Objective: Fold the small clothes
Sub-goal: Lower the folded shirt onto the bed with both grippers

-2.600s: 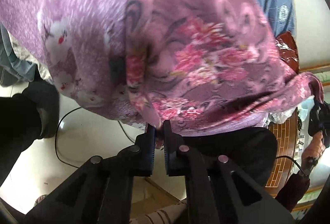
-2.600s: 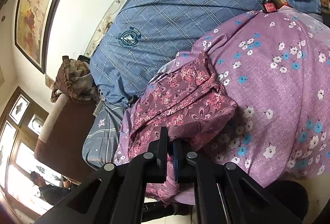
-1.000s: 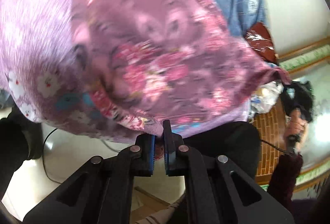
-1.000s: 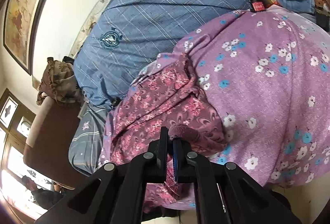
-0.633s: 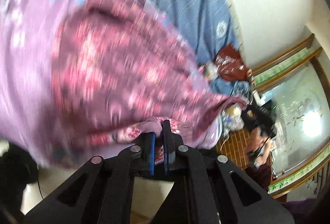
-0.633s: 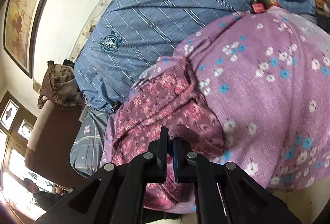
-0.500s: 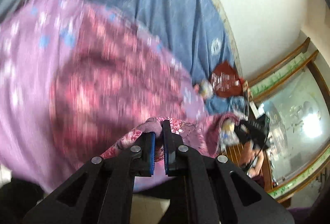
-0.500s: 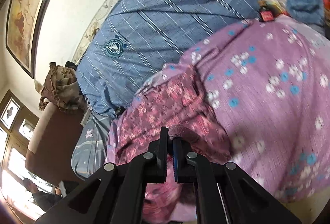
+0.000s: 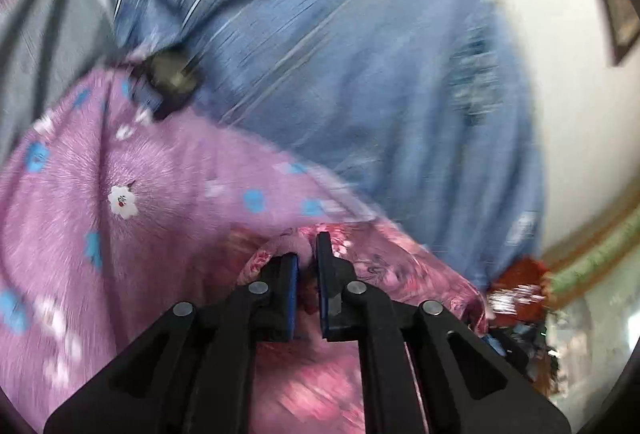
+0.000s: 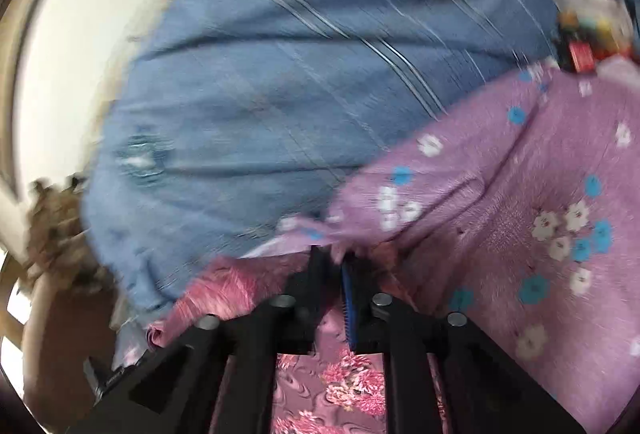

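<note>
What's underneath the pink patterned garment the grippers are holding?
The garment lies over a lilac flowered blanket, which overlaps a blue checked quilt. Whatever lies beneath the blanket is covered.

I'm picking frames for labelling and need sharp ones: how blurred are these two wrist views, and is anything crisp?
Left wrist view: heavy motion smear on the blue quilt; the left gripper, pinching the pink floral garment, is sharp. Right wrist view: the quilt streaks too; the right gripper and the garment below it stay crisp. Both show fisheye bending and a washed-out wall.
</note>
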Motion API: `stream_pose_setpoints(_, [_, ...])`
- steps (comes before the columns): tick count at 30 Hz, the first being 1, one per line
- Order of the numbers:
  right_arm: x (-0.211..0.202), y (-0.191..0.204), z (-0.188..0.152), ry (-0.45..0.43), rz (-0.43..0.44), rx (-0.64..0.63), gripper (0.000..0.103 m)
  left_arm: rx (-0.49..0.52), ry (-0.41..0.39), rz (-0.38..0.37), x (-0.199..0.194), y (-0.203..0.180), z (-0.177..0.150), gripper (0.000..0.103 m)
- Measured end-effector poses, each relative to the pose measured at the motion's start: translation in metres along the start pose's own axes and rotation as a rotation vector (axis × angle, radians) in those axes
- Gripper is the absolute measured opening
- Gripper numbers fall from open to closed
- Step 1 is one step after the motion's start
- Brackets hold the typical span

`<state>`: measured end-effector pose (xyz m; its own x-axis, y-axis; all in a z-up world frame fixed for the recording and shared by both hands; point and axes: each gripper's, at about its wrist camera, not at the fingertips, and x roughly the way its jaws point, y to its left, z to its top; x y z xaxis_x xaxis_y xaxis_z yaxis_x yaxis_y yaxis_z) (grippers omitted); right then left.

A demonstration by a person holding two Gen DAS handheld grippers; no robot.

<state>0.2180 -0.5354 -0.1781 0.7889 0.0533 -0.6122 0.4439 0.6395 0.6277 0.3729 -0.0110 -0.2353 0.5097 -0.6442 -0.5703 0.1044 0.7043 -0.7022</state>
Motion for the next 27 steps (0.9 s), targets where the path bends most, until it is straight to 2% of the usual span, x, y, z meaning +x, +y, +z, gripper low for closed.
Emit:
stream_pose_setpoints(1, [0.013,-0.010,-0.002,0.013,-0.026,0.039,0.059,-0.020,0.027,0.010,0.016,0.010,-0.001,0.006])
stream_pose_setpoints(3, [0.029,-0.026,-0.010,0.023,-0.023,0.097,0.059,-0.054,0.044,0.018,0.029,0.024,-0.007,0.008])
stream_pose_setpoints(6, [0.024,-0.025,-0.019,0.000,-0.050,0.034,0.059,-0.069,-0.018,-0.036,0.015,0.030,-0.013,0.013])
stream_pose_setpoints(8, [0.012,-0.020,-0.022,-0.030,-0.034,0.002,0.059,-0.069,-0.103,-0.036,-0.010,0.025,-0.017,0.024])
stream_pose_setpoints(10, [-0.006,-0.009,-0.027,-0.071,-0.010,-0.039,0.059,-0.049,-0.195,0.016,-0.035,0.014,-0.016,0.060])
stream_pose_setpoints(11, [-0.015,-0.004,-0.031,-0.084,-0.006,-0.067,0.057,-0.030,-0.264,0.048,-0.055,0.006,-0.021,0.064])
stream_pose_setpoints(12, [-0.021,0.001,-0.033,-0.086,-0.003,-0.088,0.056,-0.015,-0.293,0.063,-0.065,0.001,-0.024,0.068])
stream_pose_setpoints(15, [-0.033,0.011,-0.049,-0.064,0.028,-0.123,0.050,0.020,-0.332,0.113,-0.091,-0.013,-0.044,0.074])
stream_pose_setpoints(17, [-0.033,0.014,-0.065,-0.021,0.050,-0.134,0.042,0.027,-0.292,0.130,-0.090,-0.018,-0.065,0.076])
stream_pose_setpoints(20, [-0.021,0.023,-0.094,0.073,0.053,-0.160,0.034,0.074,-0.162,0.135,-0.073,-0.028,-0.101,0.076])
stream_pose_setpoints(22, [-0.011,0.032,-0.110,0.114,0.023,-0.185,0.034,0.119,-0.067,0.190,-0.052,-0.035,-0.122,0.076])
stream_pose_setpoints(24, [0.006,0.035,-0.125,0.199,-0.064,-0.234,0.033,0.176,0.042,0.294,-0.024,-0.038,-0.138,0.077])
stream_pose_setpoints(25, [0.015,0.031,-0.131,0.230,-0.100,-0.240,0.032,0.216,0.070,0.344,-0.013,-0.039,-0.141,0.076])
stream_pose_setpoints(26, [0.014,0.031,-0.133,0.208,-0.104,-0.242,0.030,0.273,0.057,0.377,-0.010,-0.043,-0.145,0.077])
stream_pose_setpoints(27, [0.011,0.033,-0.133,0.201,-0.110,-0.247,0.030,0.288,0.051,0.388,-0.011,-0.046,-0.145,0.077])
